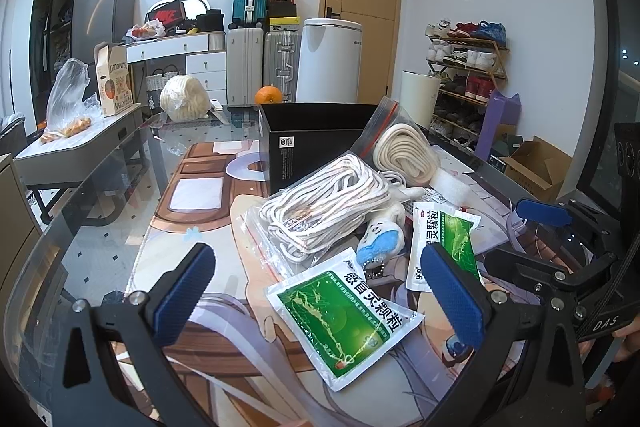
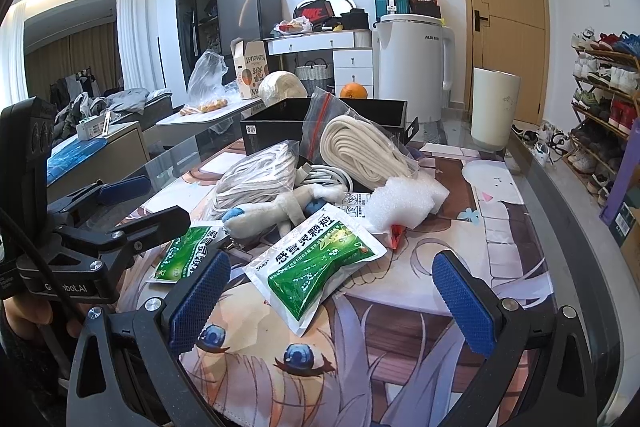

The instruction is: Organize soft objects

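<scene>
Here both grippers' jaws gape over green sachets (image 2: pixel 316 263) beside plush toy (image 2: pixel 276 213)

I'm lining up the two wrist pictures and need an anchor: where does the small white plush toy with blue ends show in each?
Left wrist view: the plush toy lies right of centre, between the bagged white rope and a green sachet.
Right wrist view: the plush toy lies left of centre, just above the nearer green sachet.
Shared landmark: the black box behind the pile.
</scene>
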